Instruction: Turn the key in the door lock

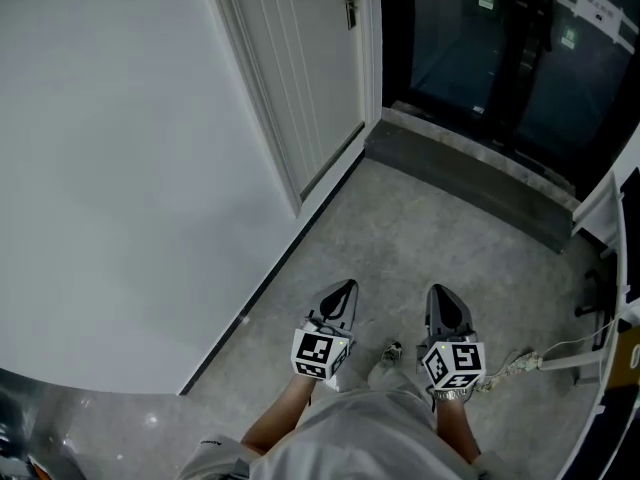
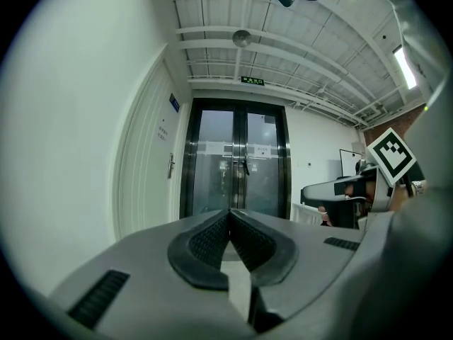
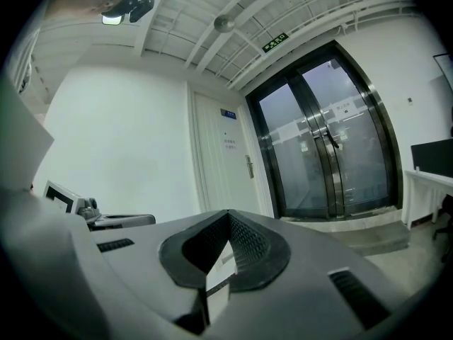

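A white door (image 1: 305,58) stands shut in the left wall, with its handle and lock plate (image 1: 349,3) far ahead of me. No key shows at this distance. My left gripper (image 1: 345,288) and right gripper (image 1: 441,294) are held side by side low over the floor, pointing towards the door end of the room. In the left gripper view the jaws (image 2: 229,212) meet at the tips with nothing between them, and the handle (image 2: 170,166) is small at the left. In the right gripper view the jaws (image 3: 228,214) are also shut and empty, the handle (image 3: 249,167) just above them.
Dark glass double doors (image 1: 500,48) fill the far end behind a grey raised threshold (image 1: 470,178). A plain white wall (image 1: 120,168) runs along the left. White furniture (image 1: 610,208) and a cable (image 1: 520,361) lie at the right.
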The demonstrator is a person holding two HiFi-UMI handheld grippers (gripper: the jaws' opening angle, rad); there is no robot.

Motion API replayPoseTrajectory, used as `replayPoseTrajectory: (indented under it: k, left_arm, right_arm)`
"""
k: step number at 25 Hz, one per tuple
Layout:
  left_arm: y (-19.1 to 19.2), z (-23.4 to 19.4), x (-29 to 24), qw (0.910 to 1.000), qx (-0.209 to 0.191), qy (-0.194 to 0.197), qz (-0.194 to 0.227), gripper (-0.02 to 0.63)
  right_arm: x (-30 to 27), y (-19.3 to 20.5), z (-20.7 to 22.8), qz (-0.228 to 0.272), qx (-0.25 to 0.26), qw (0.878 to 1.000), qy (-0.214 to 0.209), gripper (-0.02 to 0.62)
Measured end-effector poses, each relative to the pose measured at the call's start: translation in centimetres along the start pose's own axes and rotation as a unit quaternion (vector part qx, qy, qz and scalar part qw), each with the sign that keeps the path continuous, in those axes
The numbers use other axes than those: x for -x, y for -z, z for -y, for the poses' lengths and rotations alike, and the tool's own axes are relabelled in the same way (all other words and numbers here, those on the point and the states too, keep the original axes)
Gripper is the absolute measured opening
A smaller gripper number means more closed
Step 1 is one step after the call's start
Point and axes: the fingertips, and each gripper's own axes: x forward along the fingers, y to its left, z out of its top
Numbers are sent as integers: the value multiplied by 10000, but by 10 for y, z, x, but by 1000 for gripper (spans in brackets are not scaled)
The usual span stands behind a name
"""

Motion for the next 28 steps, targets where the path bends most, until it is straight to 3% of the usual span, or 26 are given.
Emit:
replayPoseTrajectory:
  k: [16, 28]
  left_arm:
    - [-26, -14, -169, 9988, -74, -485, 61, 9]
    - [-33, -51, -275, 9998, -134, -168, 60, 9]
  right_arm:
    - [-132, -49, 118, 11, 26, 9987, -503, -11]
    - [-220, -66, 168, 82, -22, 9997, -230, -11]
